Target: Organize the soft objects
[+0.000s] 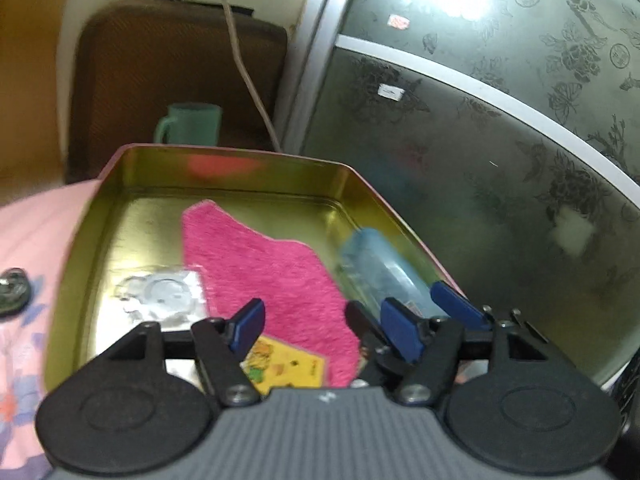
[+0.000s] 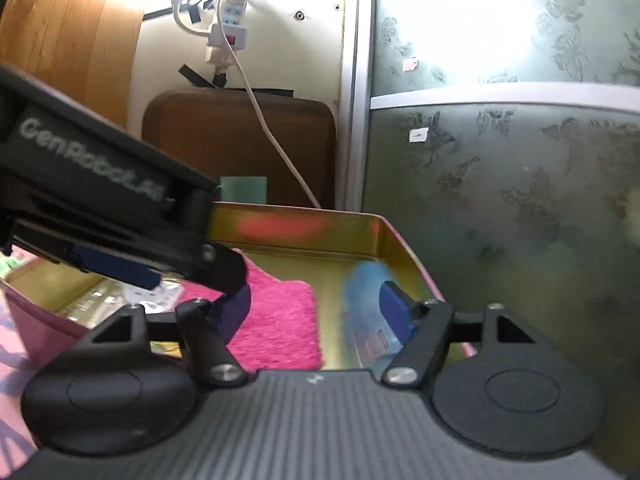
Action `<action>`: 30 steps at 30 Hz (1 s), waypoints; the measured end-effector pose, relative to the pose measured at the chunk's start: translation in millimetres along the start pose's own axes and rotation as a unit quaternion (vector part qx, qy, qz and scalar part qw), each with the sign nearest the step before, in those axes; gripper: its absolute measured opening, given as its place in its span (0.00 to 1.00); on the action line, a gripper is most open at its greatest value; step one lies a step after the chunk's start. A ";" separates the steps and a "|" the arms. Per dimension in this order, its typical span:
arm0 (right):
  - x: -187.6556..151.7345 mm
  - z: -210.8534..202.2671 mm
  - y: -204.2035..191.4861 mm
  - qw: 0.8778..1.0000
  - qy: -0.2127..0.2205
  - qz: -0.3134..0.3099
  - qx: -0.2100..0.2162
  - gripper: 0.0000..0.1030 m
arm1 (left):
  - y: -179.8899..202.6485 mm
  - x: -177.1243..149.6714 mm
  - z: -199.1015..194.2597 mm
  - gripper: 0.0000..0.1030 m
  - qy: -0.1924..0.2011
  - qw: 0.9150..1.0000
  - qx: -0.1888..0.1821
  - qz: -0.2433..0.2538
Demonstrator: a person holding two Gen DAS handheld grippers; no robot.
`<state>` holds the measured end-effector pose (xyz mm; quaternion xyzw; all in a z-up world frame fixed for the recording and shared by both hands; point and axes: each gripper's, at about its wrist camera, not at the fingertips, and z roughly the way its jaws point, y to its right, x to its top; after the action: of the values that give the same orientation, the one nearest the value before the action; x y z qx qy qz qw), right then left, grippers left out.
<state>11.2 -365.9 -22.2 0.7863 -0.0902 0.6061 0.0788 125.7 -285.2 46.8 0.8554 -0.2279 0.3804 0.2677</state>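
A gold tin tray point(image 1: 224, 152) lies on a pink sheet. In it are a pink fuzzy cloth point(image 1: 272, 264), a pale blue soft packet point(image 1: 376, 264) against the right wall, a silvery foil packet point(image 1: 168, 296) and a yellow card point(image 1: 288, 364). My left gripper point(image 1: 324, 326) hovers open over the near edge of the cloth, pads clear of it. My right gripper point(image 2: 316, 310) is open and wide over the same tray point(image 2: 296, 210), with the cloth point(image 2: 280, 320) below and the blue packet point(image 2: 364, 292) beside its right finger. The left gripper's black housing point(image 2: 92, 168) crosses the upper left of the right wrist view.
A green mug point(image 1: 192, 124) stands behind the tray in front of a brown case point(image 1: 160, 60). A white cable point(image 1: 248, 80) hangs from a power strip point(image 2: 224, 28). A frosted, flower-patterned glass door point(image 1: 480, 120) runs along the right. A small metal object point(image 1: 14, 292) lies on the sheet.
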 end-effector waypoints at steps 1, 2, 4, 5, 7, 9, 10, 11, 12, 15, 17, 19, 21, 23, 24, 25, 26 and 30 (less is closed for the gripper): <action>-1.3 -4.8 -2.4 1.000 0.003 0.004 0.004 0.71 | -0.8 -2.5 -5.3 0.64 0.005 1.000 0.007 0.003; -2.0 -10.6 -7.1 1.000 0.008 0.006 0.009 0.71 | -1.8 -4.4 -11.1 0.64 0.008 1.000 0.016 0.004; -2.6 -22.6 -15.4 1.000 0.017 0.005 0.016 0.70 | -4.8 -5.9 -21.7 0.64 0.014 1.000 0.028 0.004; -1.6 -29.5 -19.7 1.000 0.021 0.008 0.021 0.71 | -6.6 -9.0 -30.1 0.64 0.018 0.999 0.035 0.005; -0.9 -42.9 -25.5 0.999 0.025 0.017 0.035 0.71 | -6.9 -9.6 -42.3 0.64 0.025 0.998 0.051 0.009; 2.7 -50.4 -32.1 0.998 0.027 0.022 0.046 0.71 | -9.5 -14.1 -59.0 0.66 0.033 0.997 0.067 0.015; 3.1 -54.3 -35.1 0.998 0.028 0.022 0.049 0.71 | -11.8 -17.7 -68.9 0.66 0.038 0.996 0.075 0.016; 2.6 -60.8 -39.4 0.998 0.030 0.024 0.052 0.71 | -14.5 -19.6 -76.0 0.66 0.042 0.996 0.081 0.015; 2.3 -65.9 -42.5 0.998 0.030 0.026 0.055 0.71 | -18.5 -23.4 -85.7 0.66 0.045 0.995 0.087 0.013; -0.1 -76.1 -51.9 0.997 0.023 0.038 0.065 0.70 | -30.3 -33.4 -108.3 0.69 0.049 0.992 0.113 0.010; -2.3 -80.6 -56.4 0.996 0.014 0.050 0.071 0.70 | -38.1 -40.7 -121.3 0.69 0.051 0.990 0.135 0.007; -3.7 -84.8 -60.3 0.995 0.004 0.068 0.077 0.70 | -47.9 -47.7 -132.1 0.69 0.050 0.987 0.155 0.001; -3.9 -87.5 -63.2 0.992 -0.006 0.090 0.085 0.70 | -59.0 -55.3 -141.0 0.69 0.049 0.983 0.175 -0.006; -3.2 -90.1 -66.4 0.990 -0.014 0.111 0.092 0.70 | -68.9 -62.4 -147.9 0.69 0.047 0.980 0.192 -0.010; -2.5 -91.3 -68.6 0.989 -0.016 0.115 0.094 0.70 | -73.1 -64.9 -150.5 0.69 0.046 0.979 0.197 -0.011; -1.7 -92.3 -71.1 0.988 -0.017 0.117 0.096 0.70 | -77.4 -67.8 -153.2 0.69 0.045 0.978 0.203 -0.013; -0.6 -93.3 -74.0 0.988 -0.017 0.117 0.098 0.70 | -81.4 -70.6 -155.7 0.69 0.044 0.977 0.207 -0.014; 1.9 -97.4 -87.3 0.988 -0.019 0.110 0.105 0.70 | -93.1 -80.9 -164.2 0.71 0.044 0.975 0.218 -0.018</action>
<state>-59.0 -258.4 3.0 0.7870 -0.1133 0.6021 -0.0728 45.1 -96.4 50.9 0.8797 -0.1123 0.4528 0.0916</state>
